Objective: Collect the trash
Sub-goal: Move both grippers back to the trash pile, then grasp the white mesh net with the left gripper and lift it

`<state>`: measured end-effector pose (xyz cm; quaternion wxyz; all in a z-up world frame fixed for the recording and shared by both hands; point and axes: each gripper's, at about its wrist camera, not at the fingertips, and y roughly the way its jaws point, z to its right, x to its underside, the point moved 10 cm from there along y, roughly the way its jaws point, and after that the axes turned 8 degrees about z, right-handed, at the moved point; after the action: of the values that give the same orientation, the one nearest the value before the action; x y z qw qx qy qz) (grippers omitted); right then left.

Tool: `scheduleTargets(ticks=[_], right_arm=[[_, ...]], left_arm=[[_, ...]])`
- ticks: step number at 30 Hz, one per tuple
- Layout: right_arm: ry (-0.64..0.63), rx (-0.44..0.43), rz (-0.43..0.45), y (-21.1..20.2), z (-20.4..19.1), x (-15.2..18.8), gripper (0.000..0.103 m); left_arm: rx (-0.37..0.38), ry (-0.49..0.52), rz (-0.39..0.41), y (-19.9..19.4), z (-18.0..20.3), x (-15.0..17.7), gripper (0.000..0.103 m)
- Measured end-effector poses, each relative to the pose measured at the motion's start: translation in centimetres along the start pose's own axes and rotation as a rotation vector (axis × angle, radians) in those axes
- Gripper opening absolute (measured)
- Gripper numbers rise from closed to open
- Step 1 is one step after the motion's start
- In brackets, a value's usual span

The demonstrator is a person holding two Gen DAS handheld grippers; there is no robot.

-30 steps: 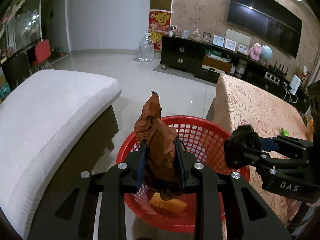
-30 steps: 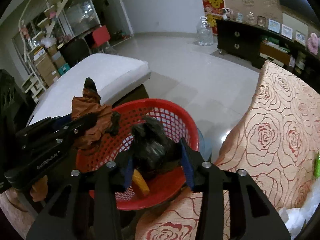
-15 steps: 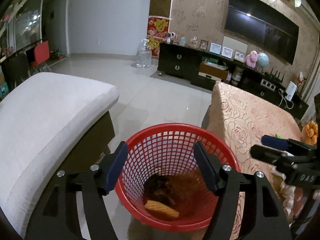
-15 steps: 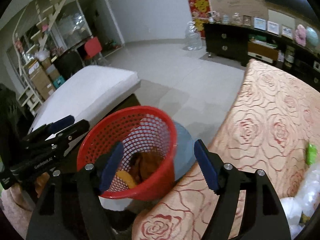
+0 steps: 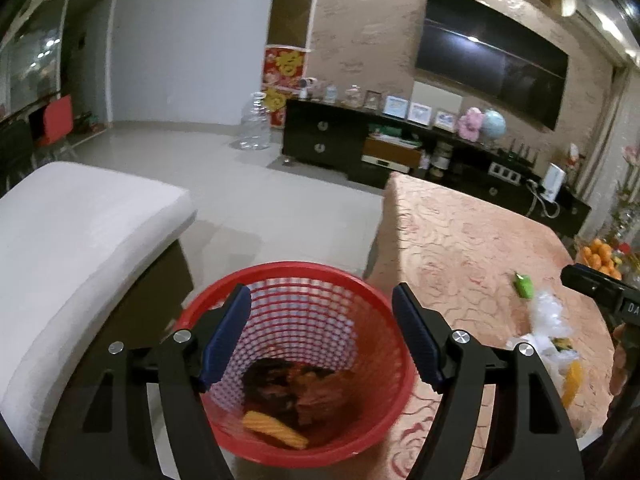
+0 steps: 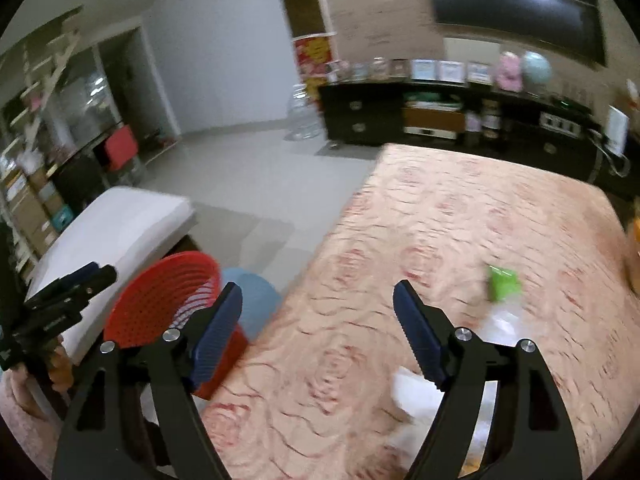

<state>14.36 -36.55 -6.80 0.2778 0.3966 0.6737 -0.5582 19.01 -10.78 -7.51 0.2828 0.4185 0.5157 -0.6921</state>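
Observation:
A red mesh basket [image 5: 372,292] stands beside the rose-patterned table [image 5: 460,236]; it also shows in the right wrist view [image 6: 156,304]. Brown and dark crumpled trash [image 5: 296,392] and an orange piece [image 5: 274,432] lie in its bottom. My left gripper [image 5: 320,336] is open and empty above the basket. My right gripper [image 6: 318,332] is open and empty over the table. A green wrapper [image 6: 502,282] and white crumpled plastic [image 6: 416,394] lie on the table ahead of it; both show in the left wrist view, the wrapper [image 5: 524,285] and the plastic [image 5: 548,320].
A white-cushioned bench [image 5: 72,240] is left of the basket. A blue bin [image 6: 256,304] sits behind the basket. A dark TV cabinet [image 5: 360,144] runs along the far wall. Oranges [image 5: 598,256] sit at the table's far right.
Both grippers opened and dropped the brown wrapper and the dark wad into the basket. The right gripper then swung right, from over the basket to over the table.

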Motion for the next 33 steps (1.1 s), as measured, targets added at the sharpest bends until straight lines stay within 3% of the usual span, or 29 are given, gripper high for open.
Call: scheduleTargets(ticks=[8,14,19,26,33], right_arm=[[0.129,0.169,0.053,-4.9,8.2,2.4,0.084],[0.172,0.251,0.058,-6.2,11.2,3.7,0.085],[0.186,0.272,0.064,-6.9,12.4,4.2,0.085],[0.223,0.283,0.063,-7.2,13.5,4.4,0.085],[0.23,0.278,0.052,-7.0,13.6,4.7,0.085]], left_arm=[[0.092,0.098,-0.015,0.2,6.3,1.3,0.073],[0.157,0.172,-0.055,1.0,11.1,3.3,0.075],[0.194,0.255,-0.077,1.6,14.4,5.4,0.075],[0.364,0.247,-0.164,2.3,19.8,9.0,0.075],[0.474,0.261,-0.223,3.0,24.8,11.6,0.075]])
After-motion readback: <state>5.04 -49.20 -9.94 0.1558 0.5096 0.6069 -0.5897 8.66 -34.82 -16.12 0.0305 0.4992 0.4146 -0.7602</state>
